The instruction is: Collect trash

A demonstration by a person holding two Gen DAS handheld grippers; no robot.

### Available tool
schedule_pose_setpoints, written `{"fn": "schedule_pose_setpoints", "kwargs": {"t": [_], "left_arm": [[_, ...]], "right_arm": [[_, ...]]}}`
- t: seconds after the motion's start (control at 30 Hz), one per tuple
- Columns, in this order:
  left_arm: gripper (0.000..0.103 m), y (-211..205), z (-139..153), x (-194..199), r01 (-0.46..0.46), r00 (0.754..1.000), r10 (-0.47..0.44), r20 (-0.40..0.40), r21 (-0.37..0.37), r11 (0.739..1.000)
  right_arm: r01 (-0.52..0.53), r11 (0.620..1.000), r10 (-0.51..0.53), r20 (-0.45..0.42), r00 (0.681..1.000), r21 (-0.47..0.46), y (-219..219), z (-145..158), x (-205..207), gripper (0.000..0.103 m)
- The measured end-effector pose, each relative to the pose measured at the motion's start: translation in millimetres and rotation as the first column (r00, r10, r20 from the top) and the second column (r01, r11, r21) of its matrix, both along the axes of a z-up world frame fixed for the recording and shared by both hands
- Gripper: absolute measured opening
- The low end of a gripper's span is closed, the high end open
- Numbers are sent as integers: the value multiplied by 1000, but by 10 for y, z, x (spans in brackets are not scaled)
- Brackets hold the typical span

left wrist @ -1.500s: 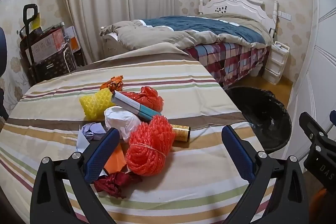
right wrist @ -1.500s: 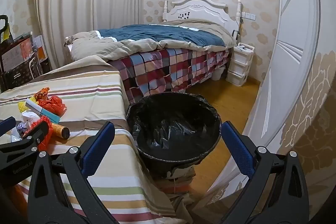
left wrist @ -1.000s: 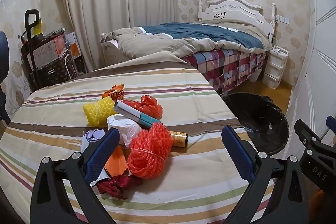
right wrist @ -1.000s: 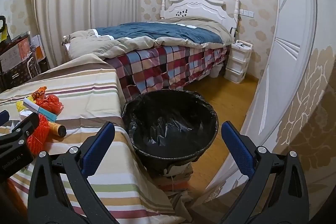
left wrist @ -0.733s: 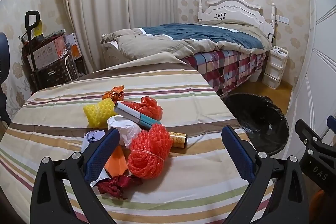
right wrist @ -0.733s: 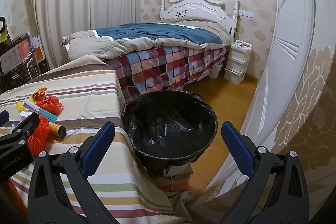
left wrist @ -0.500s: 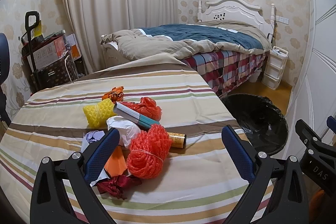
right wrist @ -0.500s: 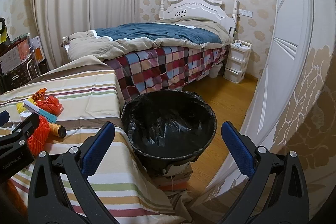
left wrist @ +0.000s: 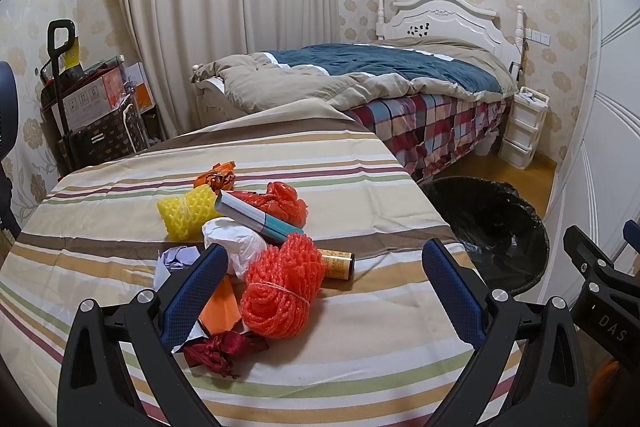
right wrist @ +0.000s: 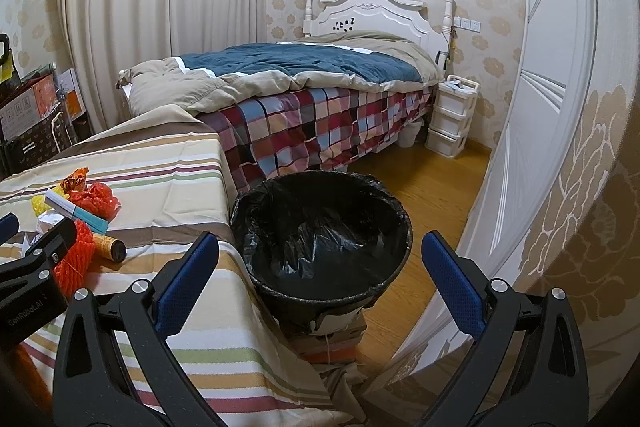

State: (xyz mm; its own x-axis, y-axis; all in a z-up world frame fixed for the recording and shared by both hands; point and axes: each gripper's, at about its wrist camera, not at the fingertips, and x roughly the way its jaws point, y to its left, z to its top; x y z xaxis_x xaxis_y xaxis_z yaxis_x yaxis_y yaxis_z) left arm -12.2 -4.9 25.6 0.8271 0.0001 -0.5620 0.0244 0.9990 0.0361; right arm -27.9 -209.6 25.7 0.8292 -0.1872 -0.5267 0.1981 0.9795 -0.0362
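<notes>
A pile of trash lies on the striped table [left wrist: 340,203]: an orange foam net [left wrist: 282,285], a yellow foam net [left wrist: 186,213], a white crumpled paper [left wrist: 236,245], a teal-and-white box [left wrist: 256,217], a red plastic bag [left wrist: 280,201], a gold tube [left wrist: 338,265] and a dark red wrapper [left wrist: 224,347]. My left gripper [left wrist: 322,285] is open and empty just in front of the pile. My right gripper [right wrist: 318,281] is open and empty above the black-lined trash bin [right wrist: 322,223], which stands off the table's right edge.
A bed [right wrist: 304,87] with a checked cover stands behind the table. A white drawer unit [right wrist: 452,119] is by the headboard. A white door [right wrist: 560,115] is close on the right. A cart with boxes [left wrist: 88,107] stands at the far left.
Both views have drifted slightly back and up from the table. Both grippers stay open and nothing in the pile has moved.
</notes>
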Motion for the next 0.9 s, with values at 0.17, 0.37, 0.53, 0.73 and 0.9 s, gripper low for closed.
{"fn": "schedule_pose_setpoints", "kwargs": {"t": [0.17,0.37,0.53,0.73,0.9], "left_arm": [[97,-13,27,-11,-2,1000,2,2,2,1000],[98,5,-8,8,2,1000,-2,-5,-2,1000],[97,2,-31,6,3,1000,-3,0,1,1000],[97,-7,-33,-5,2,1000,-2,2,-1,1000],[97,-19,-42,-2,2,1000,-2,0,0,1000]], "right_arm": [[1,1000,-1,3,1000,1,25,-28,16,99],[1,1000,-1,0,1000,0,-8,-10,-24,99],[1,1000,-1,1,1000,3,27,-39,22,99],[1,1000,-1,0,1000,2,19,-36,18,99],[-1,1000,1,-1,1000,3,18,-35,20,99]]}}
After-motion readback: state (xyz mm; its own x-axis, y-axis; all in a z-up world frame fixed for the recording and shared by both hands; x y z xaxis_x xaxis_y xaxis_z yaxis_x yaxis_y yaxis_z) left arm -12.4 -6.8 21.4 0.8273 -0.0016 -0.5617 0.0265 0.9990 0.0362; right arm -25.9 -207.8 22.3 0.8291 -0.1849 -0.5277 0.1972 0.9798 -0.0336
